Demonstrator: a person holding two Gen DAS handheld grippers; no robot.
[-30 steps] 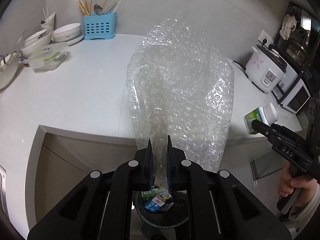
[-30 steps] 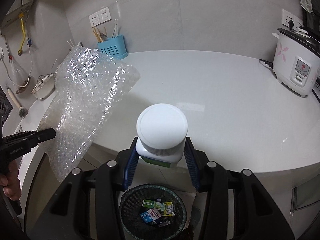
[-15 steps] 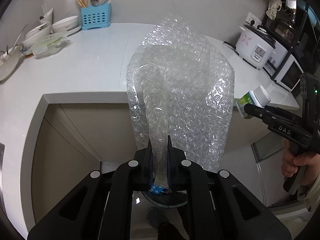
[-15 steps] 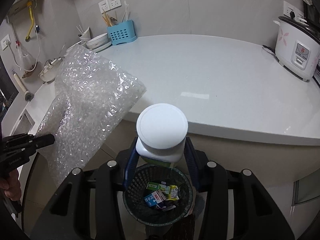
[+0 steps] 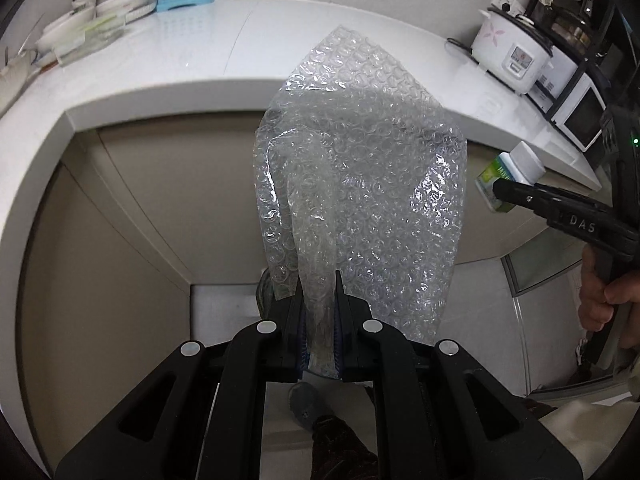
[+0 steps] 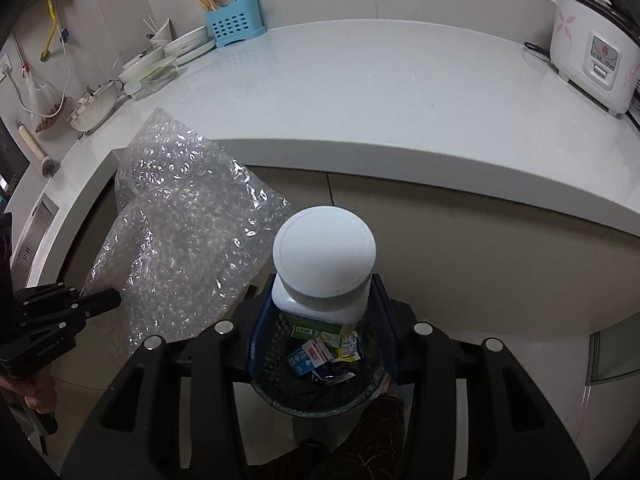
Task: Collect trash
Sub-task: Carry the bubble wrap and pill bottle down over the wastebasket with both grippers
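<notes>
Directly above the waste basket (image 6: pixel 320 392), at 6 o'clock in the right wrist view: your right gripper (image 6: pixel 322 300) clamps a white-capped bottle (image 6: pixel 324 256) by its body, cap up, so that letting go should drop it onto the cartons already inside. At 9 o'clock: your left gripper (image 5: pixel 320 320), fully closed, pinches a sheet of bubble wrap (image 5: pixel 360 184) by its lower edge; the sheet stands upright, clear of the white surface (image 6: pixel 380 92) at 12 o'clock, probably awaiting its turn.
</notes>
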